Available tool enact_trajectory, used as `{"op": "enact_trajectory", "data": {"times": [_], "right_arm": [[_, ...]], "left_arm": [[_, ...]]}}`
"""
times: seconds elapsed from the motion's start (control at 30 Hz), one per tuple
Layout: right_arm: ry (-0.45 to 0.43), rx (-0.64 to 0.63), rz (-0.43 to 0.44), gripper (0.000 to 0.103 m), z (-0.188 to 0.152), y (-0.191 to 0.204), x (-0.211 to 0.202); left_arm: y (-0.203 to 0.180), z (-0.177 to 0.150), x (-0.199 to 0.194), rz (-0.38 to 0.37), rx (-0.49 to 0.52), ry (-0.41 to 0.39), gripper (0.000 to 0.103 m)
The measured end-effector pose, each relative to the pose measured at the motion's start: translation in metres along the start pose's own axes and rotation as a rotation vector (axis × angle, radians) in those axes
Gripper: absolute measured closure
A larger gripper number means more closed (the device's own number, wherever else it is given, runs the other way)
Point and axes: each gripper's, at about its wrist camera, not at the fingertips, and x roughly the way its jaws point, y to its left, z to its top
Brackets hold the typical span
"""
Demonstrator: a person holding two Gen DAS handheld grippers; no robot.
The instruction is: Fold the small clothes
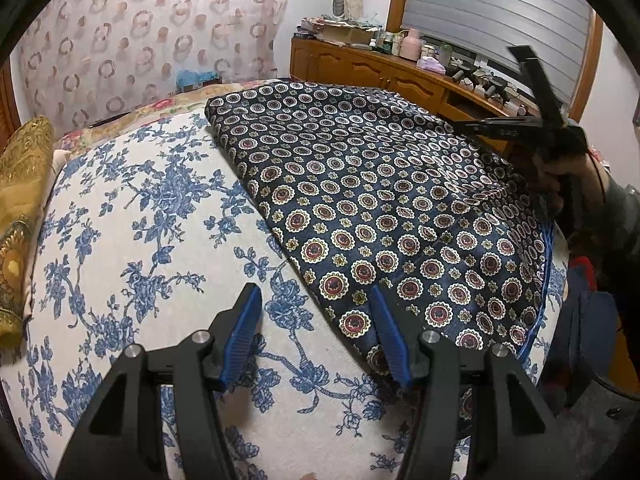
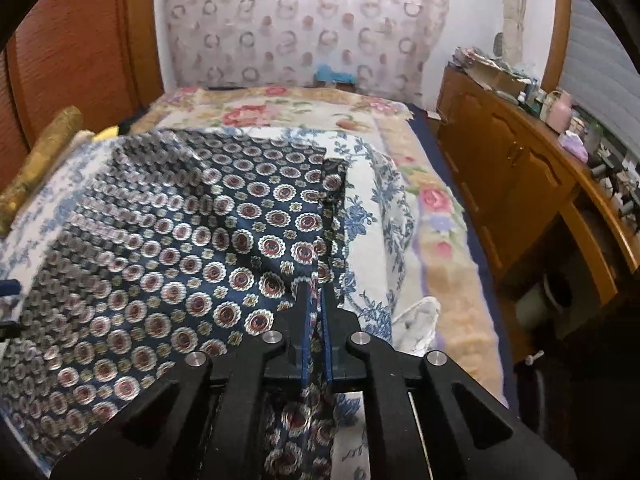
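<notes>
My right gripper is clamped on the edge of the dark patterned cloth, a fold of it pinched between the jaws. The bite looks thin, so the cloth could slip out as I pull. My left gripper stands open and empty, the cloth's near corner just under its right jaw; if it stays idle, the fold may drag crooked across the blue-flowered sheet.

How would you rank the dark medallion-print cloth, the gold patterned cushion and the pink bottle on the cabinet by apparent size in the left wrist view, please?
1. Dark medallion-print cloth, by far the largest.
2. Gold patterned cushion, partly cut off at the frame edge.
3. Pink bottle, smallest, though it stands farthest from the camera, so its true size is unsure.
</notes>
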Motion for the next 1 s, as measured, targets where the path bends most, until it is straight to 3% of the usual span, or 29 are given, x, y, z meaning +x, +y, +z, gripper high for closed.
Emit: {"op": "enact_trajectory", "data": {"times": [0.17, 0.27, 0.3, 0.5, 0.73, 0.9, 0.93, 1.0], "right_arm": [[-0.006, -0.004, 0.007, 0.076, -0.013, 0.005, -0.018], [-0.008, -0.006, 0.035, 0.05, -0.025, 0.013, -0.027], [-0.007, -0.008, 0.039, 0.046, -0.028, 0.015, -0.028], [-0.007, -0.039, 0.069, 0.041, -0.052, 0.038, -0.043], [0.0, -0.066, 0.124, 0.038, -0.075, 0.061, -0.055], [0.003, -0.1, 0.137, 0.034, -0.082, 0.077, -0.063], [0.001, -0.104, 0.14, 0.034, -0.083, 0.079, -0.064], [-0.009, -0.119, 0.141, 0.034, -0.086, 0.085, -0.072]], "left_arm": [[0.0, -0.001, 0.002, 0.003, -0.01, 0.011, 0.047], [0.001, -0.001, 0.003, 0.004, -0.012, 0.013, 0.047], [0.001, 0.0, 0.003, 0.005, -0.015, 0.012, 0.047], [0.002, -0.001, 0.001, -0.001, -0.026, 0.011, 0.047], [0.0, -0.001, -0.001, -0.062, -0.029, 0.015, 0.048], [-0.004, -0.001, -0.001, -0.121, -0.036, 0.027, 0.075], [-0.005, -0.001, 0.0, -0.127, -0.037, 0.029, 0.077], [-0.006, -0.001, 0.0, -0.134, -0.036, 0.033, 0.094]]}}
